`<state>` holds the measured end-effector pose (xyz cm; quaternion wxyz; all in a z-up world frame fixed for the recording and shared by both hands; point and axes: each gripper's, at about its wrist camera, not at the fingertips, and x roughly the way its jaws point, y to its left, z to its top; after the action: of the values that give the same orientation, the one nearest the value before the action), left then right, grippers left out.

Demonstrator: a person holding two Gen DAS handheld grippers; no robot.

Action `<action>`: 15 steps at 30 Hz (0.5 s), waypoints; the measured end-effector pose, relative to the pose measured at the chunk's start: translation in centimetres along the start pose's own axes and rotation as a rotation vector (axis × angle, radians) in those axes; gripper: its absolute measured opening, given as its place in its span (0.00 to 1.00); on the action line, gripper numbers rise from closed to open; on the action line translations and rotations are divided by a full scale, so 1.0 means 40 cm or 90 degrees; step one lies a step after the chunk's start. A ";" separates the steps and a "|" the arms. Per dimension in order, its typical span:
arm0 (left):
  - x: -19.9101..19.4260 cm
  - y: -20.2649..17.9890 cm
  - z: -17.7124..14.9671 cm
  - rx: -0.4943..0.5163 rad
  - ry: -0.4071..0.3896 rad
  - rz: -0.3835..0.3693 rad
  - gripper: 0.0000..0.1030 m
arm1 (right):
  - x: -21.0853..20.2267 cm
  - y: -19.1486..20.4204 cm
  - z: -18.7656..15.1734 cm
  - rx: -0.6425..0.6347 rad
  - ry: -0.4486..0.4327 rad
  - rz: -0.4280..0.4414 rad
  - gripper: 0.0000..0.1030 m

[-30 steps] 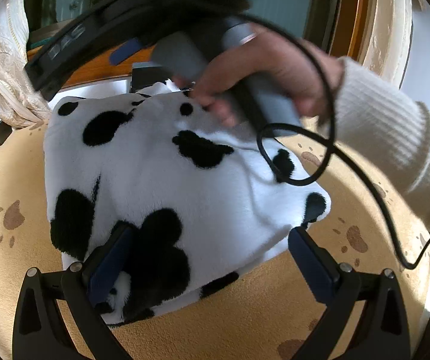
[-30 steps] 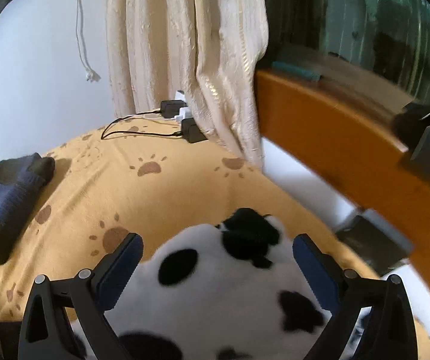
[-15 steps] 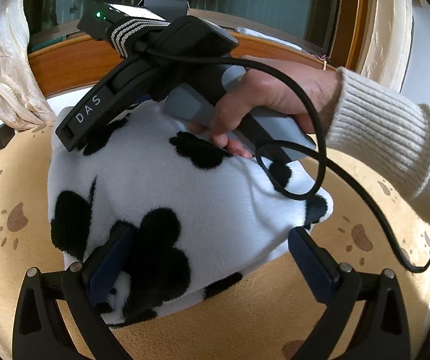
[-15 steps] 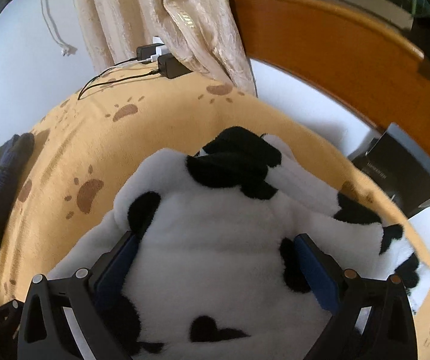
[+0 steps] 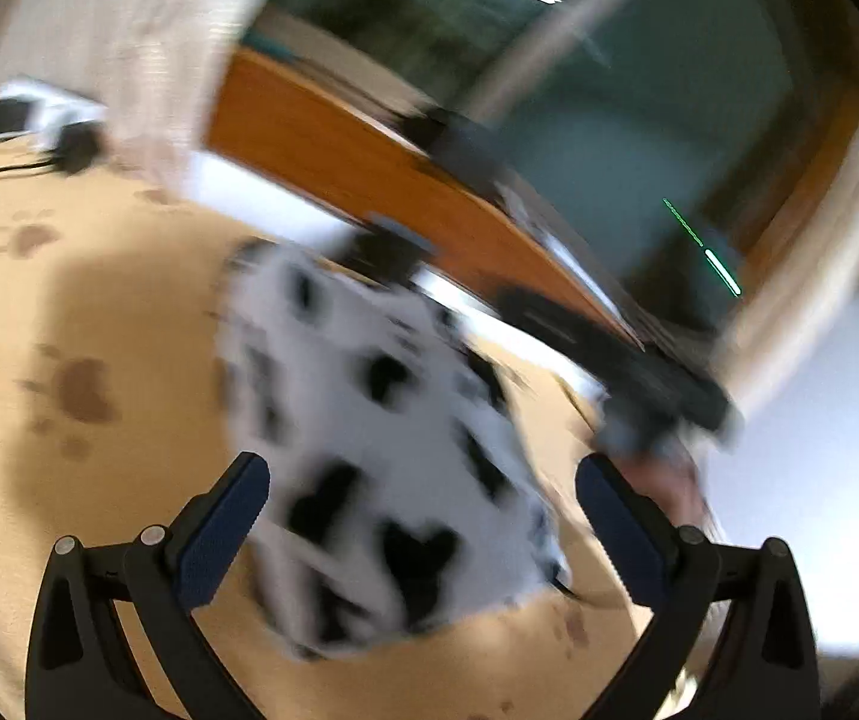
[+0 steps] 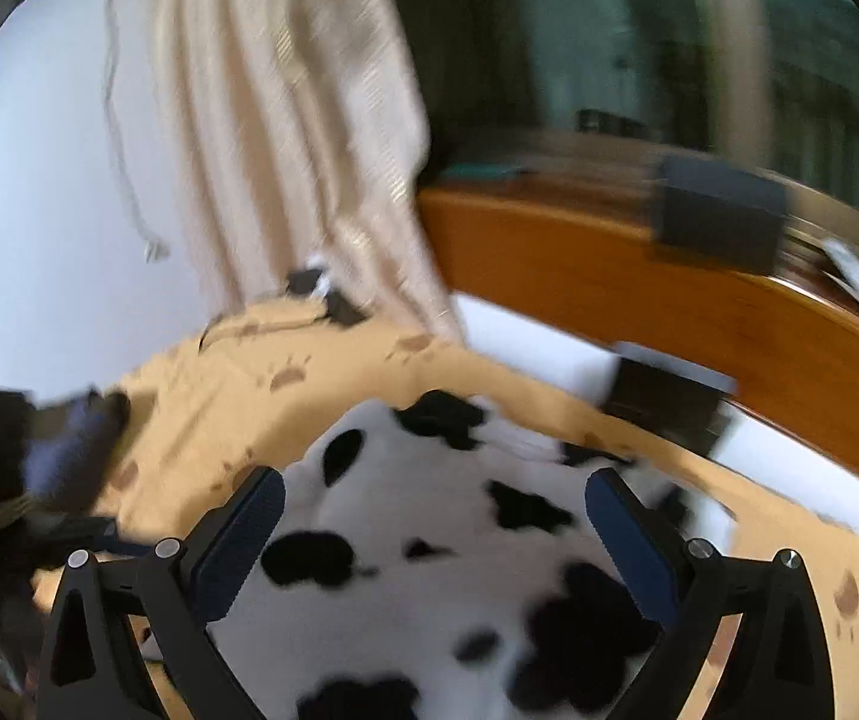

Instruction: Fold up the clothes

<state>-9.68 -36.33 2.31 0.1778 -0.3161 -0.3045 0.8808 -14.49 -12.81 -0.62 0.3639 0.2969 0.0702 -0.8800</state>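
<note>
Tan bedspread with paw prints (image 5: 39,312) fills the lower half of both views, both heavily motion-blurred. Orange wooden headboard (image 5: 333,162) runs diagonally from upper left toward right of centre in the left view, and across the right side in the right view. Cream curtain (image 6: 285,120) hangs upper centre-left in the right view, white wall to its left. Cow-print fleece garment (image 5: 381,444) lies folded on the bedspread, centre to lower centre of the left view; long axis there runs upper left to lower right, narrow end toward the headboard. Dark box (image 6: 663,396) sits beyond the garment's far edge, right of centre. Dark blue bundle (image 6: 69,450) at left edge, apart from the garment. Chargers and cables (image 5: 63,138) upper left.

Left gripper (image 5: 423,528): jaws spread wide, above the garment's near end, holding nothing. Right gripper (image 6: 435,546): jaws spread wide over the garment, holding nothing; contact can't be judged.
</note>
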 end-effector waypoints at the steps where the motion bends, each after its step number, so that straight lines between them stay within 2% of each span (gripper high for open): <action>1: 0.012 0.022 0.020 -0.016 0.006 -0.004 1.00 | -0.025 -0.023 -0.011 0.022 -0.010 -0.005 0.99; 5: 0.107 0.093 0.060 -0.092 0.075 -0.027 1.00 | -0.096 -0.121 -0.025 0.109 -0.031 -0.013 0.99; 7: 0.162 0.106 0.073 -0.119 0.103 -0.019 1.00 | -0.110 -0.165 -0.027 0.146 -0.028 -0.007 0.99; 10: 0.232 0.142 0.093 -0.156 0.129 0.002 1.00 | -0.120 -0.218 -0.038 0.196 -0.020 0.007 0.99; 13: 0.277 0.176 0.099 -0.185 0.157 0.006 1.00 | -0.135 -0.274 -0.007 0.228 -0.017 0.007 0.99; 15: 0.276 0.175 0.097 -0.176 0.159 0.008 1.00 | -0.145 -0.296 -0.009 0.240 -0.021 0.007 0.99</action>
<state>-21.26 -37.67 -4.80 0.1641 -0.4463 -0.3960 0.7855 -19.16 -0.63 1.31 0.3077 0.3453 -0.1033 -0.8806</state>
